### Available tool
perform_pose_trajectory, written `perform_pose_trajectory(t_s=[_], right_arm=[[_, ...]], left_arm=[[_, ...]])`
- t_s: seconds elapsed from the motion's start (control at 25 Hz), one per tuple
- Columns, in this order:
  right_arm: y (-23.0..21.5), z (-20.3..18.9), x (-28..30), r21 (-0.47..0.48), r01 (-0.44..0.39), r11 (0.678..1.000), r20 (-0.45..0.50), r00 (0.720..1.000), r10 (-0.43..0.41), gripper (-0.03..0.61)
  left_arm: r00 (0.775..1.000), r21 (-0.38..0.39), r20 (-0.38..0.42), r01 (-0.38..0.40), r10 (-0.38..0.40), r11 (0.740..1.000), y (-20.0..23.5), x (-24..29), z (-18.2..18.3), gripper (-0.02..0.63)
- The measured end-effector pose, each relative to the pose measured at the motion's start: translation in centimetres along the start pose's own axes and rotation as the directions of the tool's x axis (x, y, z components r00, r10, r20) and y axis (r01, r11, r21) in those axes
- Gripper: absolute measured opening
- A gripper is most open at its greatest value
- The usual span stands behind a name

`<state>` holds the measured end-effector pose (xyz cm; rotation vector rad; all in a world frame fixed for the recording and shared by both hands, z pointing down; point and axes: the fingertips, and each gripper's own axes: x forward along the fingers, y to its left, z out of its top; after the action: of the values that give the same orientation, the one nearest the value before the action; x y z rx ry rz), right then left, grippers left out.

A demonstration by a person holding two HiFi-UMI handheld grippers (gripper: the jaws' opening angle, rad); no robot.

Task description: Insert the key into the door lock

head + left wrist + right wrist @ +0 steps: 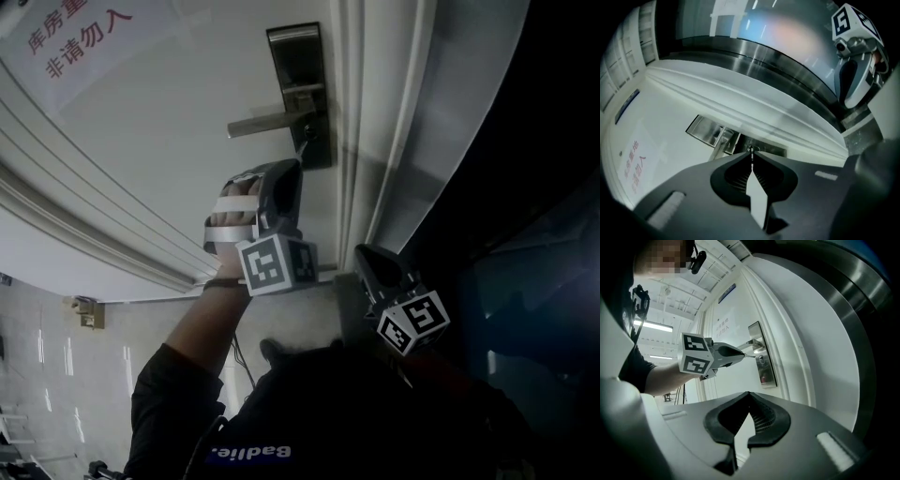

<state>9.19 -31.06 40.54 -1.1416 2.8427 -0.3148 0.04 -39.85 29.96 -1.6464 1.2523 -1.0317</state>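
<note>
While the left gripper [296,167] points up at a white door [159,122], its jaws are pinched narrow on a slim key [751,156], held edge-on. The blade is aimed at the round keyhole [750,149] in the dark lock plate [302,56], just under the lever handle [267,122]. The key's tip sits right at the keyhole, though no view shows whether it has gone in. The right gripper [749,393] hangs back beside the door frame [375,141], its jaws together on nothing.

The step in hand looks like lining up and seating the key. The next move likely calls for keeping the blade square to the slot and pushing straight along its length. The pinch must stay firm enough that the thin key does not swivel.
</note>
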Motion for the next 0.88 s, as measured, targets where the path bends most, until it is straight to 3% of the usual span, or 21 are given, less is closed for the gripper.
perform_pose_trajectory(t_s=[0.32,0.88], right_arm=[[-0.5,-0.1,-0.7,0.002,0.009,1.000,-0.003,1.000,-0.009,0.005],[-0.4,0.1,-1.0,-0.012,0.010,1.000,-0.023,1.000,-0.011,0.005]], left_arm=[[0.998,0.196,-0.057,-0.004,0.015,0.981,-0.5,1.8,0.5,0.031],[0.992,0.319,-0.121,0.003,0.037,0.948,-0.5,3.1,0.7,0.031]])
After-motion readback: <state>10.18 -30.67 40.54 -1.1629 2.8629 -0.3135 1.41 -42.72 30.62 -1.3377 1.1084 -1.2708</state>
